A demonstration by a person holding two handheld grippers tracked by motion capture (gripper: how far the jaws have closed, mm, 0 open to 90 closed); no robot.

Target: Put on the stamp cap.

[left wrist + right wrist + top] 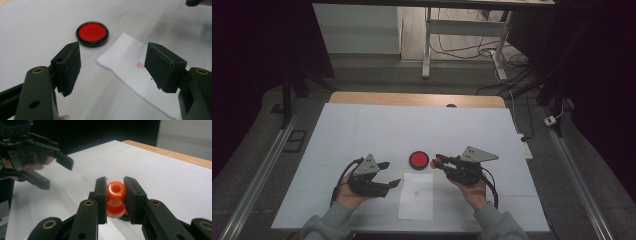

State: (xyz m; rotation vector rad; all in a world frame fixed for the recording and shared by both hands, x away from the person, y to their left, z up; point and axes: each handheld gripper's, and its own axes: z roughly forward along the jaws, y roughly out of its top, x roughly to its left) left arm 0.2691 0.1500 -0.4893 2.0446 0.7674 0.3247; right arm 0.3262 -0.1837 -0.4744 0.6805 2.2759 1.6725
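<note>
So the right gripper point(114, 195) is clamped on a small orange stamp point(115, 197), held up off the surface point(362, 130) just beside the round red ink pad point(418, 159). My guess is it's about to get inked, or just was. The left gripper point(112, 65) has its jaws spread wide with nothing between them, hanging over the paper sheet point(416, 196), maybe ready to pin it. That sheet already has a faint red mark point(140, 65). The pad's tin sits open, lidless, full of red.
</note>
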